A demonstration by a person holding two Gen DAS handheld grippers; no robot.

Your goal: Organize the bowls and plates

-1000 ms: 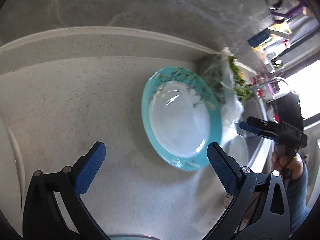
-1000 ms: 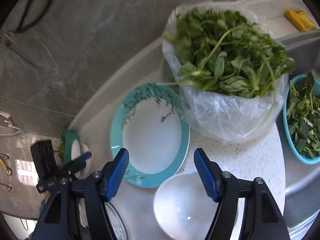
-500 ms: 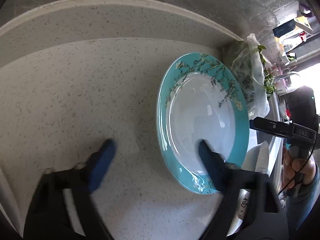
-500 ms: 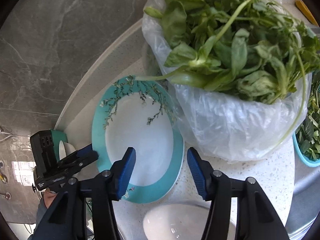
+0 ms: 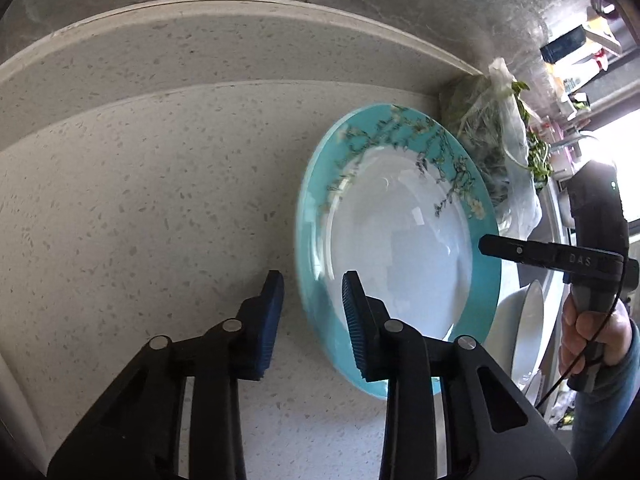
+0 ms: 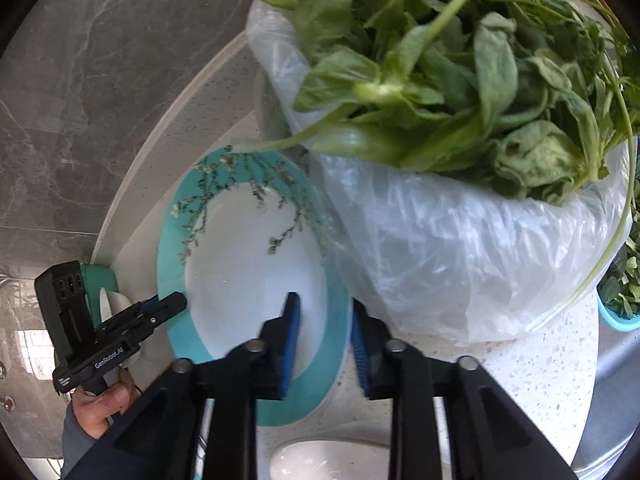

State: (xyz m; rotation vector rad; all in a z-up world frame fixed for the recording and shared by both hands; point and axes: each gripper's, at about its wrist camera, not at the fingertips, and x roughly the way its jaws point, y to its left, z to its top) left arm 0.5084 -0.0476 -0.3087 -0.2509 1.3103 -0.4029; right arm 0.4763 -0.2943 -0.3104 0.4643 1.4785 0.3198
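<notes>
A teal-rimmed plate (image 5: 400, 248) with a white centre and a flower-branch print lies on the speckled counter (image 5: 140, 200). My left gripper (image 5: 313, 312) straddles its left rim, one pad on the counter side and one over the white centre. Its jaws are closing, and a sliver of counter still shows beside the outer pad. In the right wrist view the same plate (image 6: 248, 264) has its right rim between the closing jaws of my right gripper (image 6: 325, 320), with the pads against the rim. Each gripper shows in the other view: the right gripper (image 5: 486, 246) and the left gripper (image 6: 176, 304).
A clear bag of leafy greens (image 6: 440, 160) crowds the plate's far right edge. A white bowl (image 6: 320, 460) sits just in front of the plate. A teal basket of greens (image 6: 624, 304) and a sink lie to the right. The raised backsplash ledge (image 5: 200, 40) runs behind.
Both grippers came down onto the plate from opposite sides. Their jaws narrowed from wide open until they sat close around the rims. The plate stayed on the counter.
</notes>
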